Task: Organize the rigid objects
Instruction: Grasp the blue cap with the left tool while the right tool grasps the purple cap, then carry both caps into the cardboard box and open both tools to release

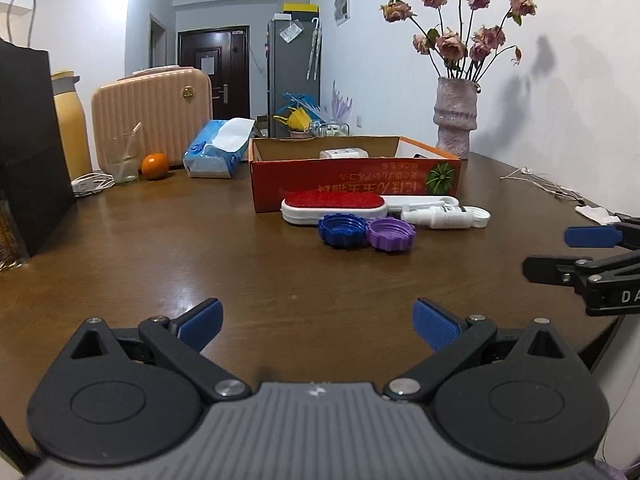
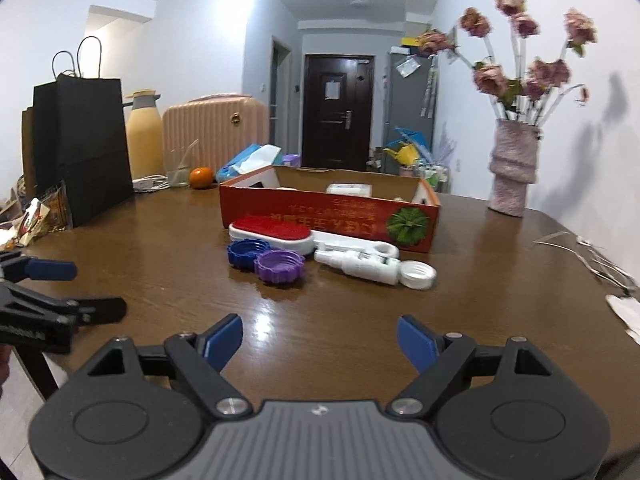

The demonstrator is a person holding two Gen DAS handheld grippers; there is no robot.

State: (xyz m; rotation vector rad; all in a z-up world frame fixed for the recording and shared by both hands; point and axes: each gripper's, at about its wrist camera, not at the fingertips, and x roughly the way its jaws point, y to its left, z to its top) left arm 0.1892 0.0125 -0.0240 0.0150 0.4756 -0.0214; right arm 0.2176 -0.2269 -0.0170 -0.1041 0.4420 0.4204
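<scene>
Starting step, nothing gripped: left gripper (image 1: 318, 326) & right gripper (image 2: 320, 340) are held spread, empty. Caps (image 2: 264, 262), brush (image 2: 272, 232), bottle (image 2: 360, 266) lie at 12 o'clock, before box (image 2: 332, 216); approach is needed.

Red-topped lint brush (image 1: 334, 206), blue cap (image 1: 343, 231), purple cap (image 1: 391, 235), white bottle (image 1: 438, 218) — beside orange box (image 1: 356, 184).

I see a glossy dark-brown wooden table (image 2: 168, 240) throwing back glare. The red printed cardboard box (image 2: 332, 216) looks matt, the ribbed blue plastic cap (image 2: 246, 252) and purple plastic cap (image 2: 280, 266) smooth. The brush's red pad (image 1: 334, 201) seems velvety cloth, though it's blurred.
</scene>
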